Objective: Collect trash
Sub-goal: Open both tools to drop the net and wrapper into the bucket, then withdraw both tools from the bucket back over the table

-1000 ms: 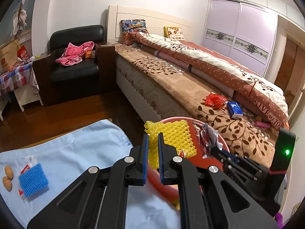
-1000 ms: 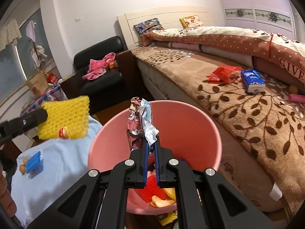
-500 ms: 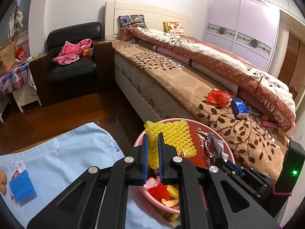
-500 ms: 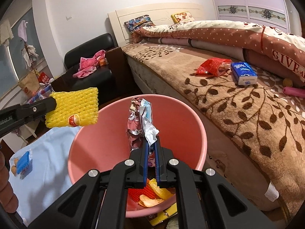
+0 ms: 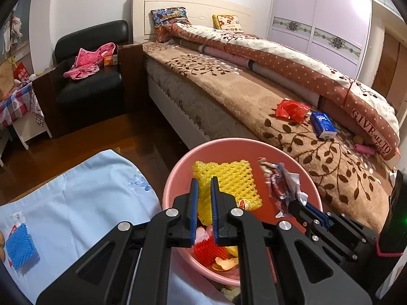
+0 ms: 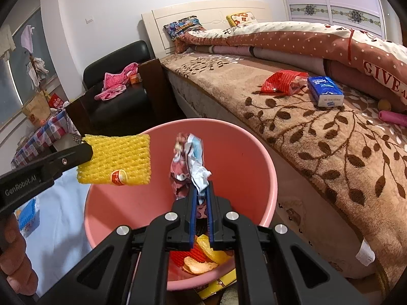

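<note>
Your left gripper [image 5: 203, 185] is closed on the yellow foam fruit net [image 5: 226, 183], and your right gripper [image 6: 201, 198] pinches the crumpled foil snack wrapper [image 6: 189, 162], its jaws having just eased open a little. Both pieces hang directly above the open mouth of the round pink plastic basin [image 6: 244, 157], the net nearer its left rim, so a release should drop them straight in. More trash, a red crinkled packet [image 5: 291, 109], lies far right on the brown leaf-patterned bed cover [image 5: 241, 94].

Both wrist views look steeply down, close over the pink bin [image 5: 178, 178], sharing the bed [image 6: 330, 139].

Yellow foam net [image 5: 226, 185], crumpled wrapper [image 5: 279, 185] over pink bin [image 5: 300, 167]
</note>
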Available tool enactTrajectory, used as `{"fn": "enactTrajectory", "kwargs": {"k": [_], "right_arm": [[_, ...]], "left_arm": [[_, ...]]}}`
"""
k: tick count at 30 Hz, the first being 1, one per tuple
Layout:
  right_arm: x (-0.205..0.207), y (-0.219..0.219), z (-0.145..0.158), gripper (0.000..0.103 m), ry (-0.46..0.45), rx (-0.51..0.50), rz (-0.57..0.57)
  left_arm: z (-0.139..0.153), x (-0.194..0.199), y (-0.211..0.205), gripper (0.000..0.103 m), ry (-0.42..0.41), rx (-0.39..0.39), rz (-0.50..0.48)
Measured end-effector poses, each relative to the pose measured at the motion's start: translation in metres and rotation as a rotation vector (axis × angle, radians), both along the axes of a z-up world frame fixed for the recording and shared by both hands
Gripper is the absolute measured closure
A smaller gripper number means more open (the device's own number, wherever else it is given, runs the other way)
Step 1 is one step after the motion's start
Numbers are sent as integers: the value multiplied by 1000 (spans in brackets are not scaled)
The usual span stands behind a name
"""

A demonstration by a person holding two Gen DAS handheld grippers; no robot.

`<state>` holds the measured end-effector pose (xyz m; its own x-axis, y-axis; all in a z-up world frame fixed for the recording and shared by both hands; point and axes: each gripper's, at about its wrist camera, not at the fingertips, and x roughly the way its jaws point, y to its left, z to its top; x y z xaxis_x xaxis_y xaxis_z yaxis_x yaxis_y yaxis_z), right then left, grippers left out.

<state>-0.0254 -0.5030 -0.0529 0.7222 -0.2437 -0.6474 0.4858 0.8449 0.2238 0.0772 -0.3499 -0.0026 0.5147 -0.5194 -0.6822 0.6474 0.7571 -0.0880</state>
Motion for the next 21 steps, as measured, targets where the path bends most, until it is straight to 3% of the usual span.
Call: {"fn": "enactTrajectory", "kwargs": {"k": [2, 5, 7, 9, 11, 18, 21], "right_arm": [[0, 0, 0, 88, -1, 2, -1], [0, 0, 0, 87, -1, 5, -1], [-1, 0, 0, 85, -2, 6, -2], [-1, 0, -1, 76, -1, 7, -5], [-2, 0, -1, 68, -4, 4, -15], [-7, 2, 4, 67, -15, 1, -18], [-8, 5, 7, 61, -20, -1, -15]], "left_arm": [[-1, -1, 0, 94, 11, -2, -11], [-2, -2, 0, 92, 16, 2, -23], [-2, -4, -1, 85, 19, 6, -32], [-2, -5, -1, 73, 23, 5, -40], [-2, -7, -1, 70, 21, 3, -45], [0, -8, 3, 68, 33, -5, -44], [1, -10, 9, 68, 38, -9, -38]]}}
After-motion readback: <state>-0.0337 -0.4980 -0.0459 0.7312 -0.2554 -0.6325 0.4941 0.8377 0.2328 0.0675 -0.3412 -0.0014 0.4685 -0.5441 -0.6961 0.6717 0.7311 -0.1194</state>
